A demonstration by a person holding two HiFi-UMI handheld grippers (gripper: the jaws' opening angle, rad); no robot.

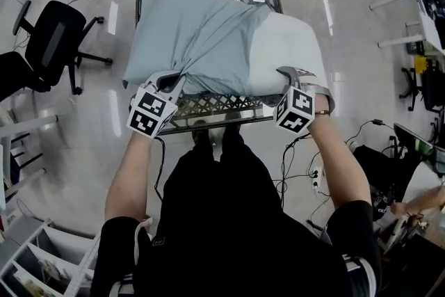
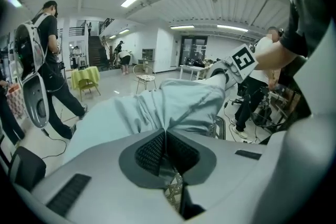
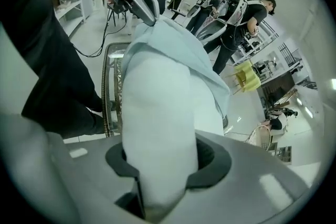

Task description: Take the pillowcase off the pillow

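The left gripper (image 2: pixel 166 135) has its fingers pressed together on a pinch of the pale blue pillowcase (image 1: pixel 186 31). From that pinch the cloth fans away from the fingertips in tight folds. The right gripper (image 1: pixel 288 76) is clamped on the bare white end of the pillow (image 3: pixel 157 107), which fills the gap between its fingers and bulges out beyond them. Past the right fingertips the pillow runs on until the pillowcase covers it, so the case is only partly off. The end at the right fingers is uncovered and the far end and the side towards the left fingers are still clothed. The left gripper grips the case's gathered edge just beside that bare end. Both sets of fingers point down at the near edge of the pillow, which lies across a wire basket (image 1: pixel 208 108) below them.
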